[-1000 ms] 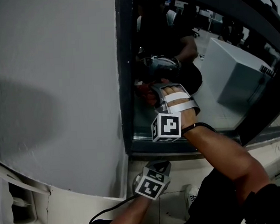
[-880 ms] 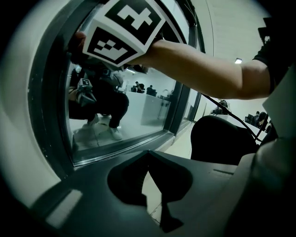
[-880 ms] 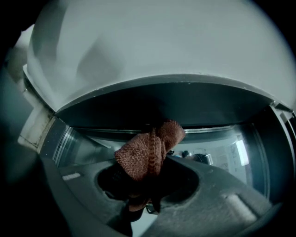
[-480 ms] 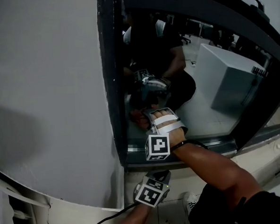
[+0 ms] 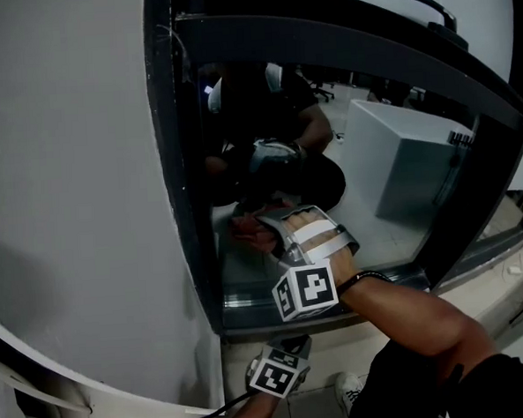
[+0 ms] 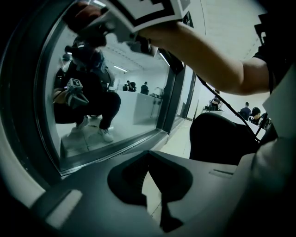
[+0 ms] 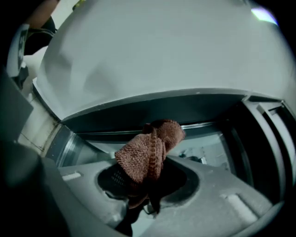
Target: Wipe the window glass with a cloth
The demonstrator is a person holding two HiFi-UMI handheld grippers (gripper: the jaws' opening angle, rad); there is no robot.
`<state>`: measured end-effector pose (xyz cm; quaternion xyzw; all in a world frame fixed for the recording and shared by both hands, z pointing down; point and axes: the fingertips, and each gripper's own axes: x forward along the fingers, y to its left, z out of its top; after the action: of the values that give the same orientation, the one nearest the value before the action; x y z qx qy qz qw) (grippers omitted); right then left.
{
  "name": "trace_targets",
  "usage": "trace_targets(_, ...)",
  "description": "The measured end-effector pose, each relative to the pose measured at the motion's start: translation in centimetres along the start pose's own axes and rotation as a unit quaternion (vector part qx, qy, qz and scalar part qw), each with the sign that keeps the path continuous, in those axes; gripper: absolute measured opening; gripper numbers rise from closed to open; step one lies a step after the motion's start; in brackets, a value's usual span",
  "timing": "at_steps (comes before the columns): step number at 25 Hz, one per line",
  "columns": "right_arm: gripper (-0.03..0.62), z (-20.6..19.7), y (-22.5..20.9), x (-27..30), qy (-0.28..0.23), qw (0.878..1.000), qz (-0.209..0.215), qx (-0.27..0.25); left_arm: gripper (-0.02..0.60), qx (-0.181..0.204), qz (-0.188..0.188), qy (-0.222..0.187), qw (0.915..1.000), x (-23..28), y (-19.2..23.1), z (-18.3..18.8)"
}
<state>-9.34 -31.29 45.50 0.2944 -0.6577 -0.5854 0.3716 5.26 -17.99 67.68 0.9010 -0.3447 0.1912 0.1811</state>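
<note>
The window glass (image 5: 378, 232) sits in a dark frame (image 5: 180, 209). My right gripper (image 5: 265, 233) is shut on a reddish-brown cloth (image 5: 248, 234) and holds it against the lower left part of the pane. In the right gripper view the cloth (image 7: 147, 155) bulges out of the jaws (image 7: 141, 183) toward the glass (image 7: 208, 148). My left gripper (image 5: 287, 345) hangs below the sill, away from the glass. In its own view the left gripper (image 6: 150, 159) is shut, with nothing between the jaws. The pane (image 6: 111, 106) reflects the crouching person.
A grey wall (image 5: 65, 171) borders the frame on the left. The bottom rail (image 5: 338, 309) runs just under the right hand. A white box (image 5: 409, 172) shows in the glass. A cable (image 5: 203, 412) trails from the left gripper. The person's dark knee (image 6: 222, 139) is close.
The head view has swung, so the window has slid left in the picture. The right gripper with the cloth has moved slightly lower on the glass. The left gripper stays low.
</note>
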Motion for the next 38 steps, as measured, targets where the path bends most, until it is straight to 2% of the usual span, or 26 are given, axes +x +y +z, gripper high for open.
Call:
trace_targets(3, 0.104, -0.9, -7.5, -2.7, -0.003, 0.997, -0.075, -0.011, 0.017, 0.006, 0.002, 0.002, 1.0000, 0.0, -0.1, 0.0)
trace_targets(7, 0.104, -2.3, -16.3, -4.4, 0.004, 0.987, -0.158, -0.029, 0.017, 0.007, 0.009, -0.003, 0.9999, -0.5, 0.1, 0.5)
trace_targets(12, 0.104, -4.4, -22.3, -4.2, 0.049, 0.976, -0.198, -0.072, 0.017, 0.006, 0.016, -0.007, 0.9998, -0.9, 0.1, 0.8)
trace_targets(22, 0.106, -6.9, -24.9, -3.2, 0.085, 0.968, -0.230, -0.060, 0.017, 0.003, 0.011, -0.002, 0.9999, -0.8, -0.1, 0.4)
trace_targets(27, 0.106, -7.6, -23.8, -2.3, 0.096, 0.970, -0.212, -0.068, 0.017, 0.004, 0.012, -0.013, 0.9998, -1.0, 0.0, 1.0)
trace_targets(38, 0.105, -7.9, -19.5, -1.6, 0.099, 0.976, -0.179, -0.071, 0.017, -0.001, 0.016, -0.009, 0.9998, -1.6, 0.4, 0.3)
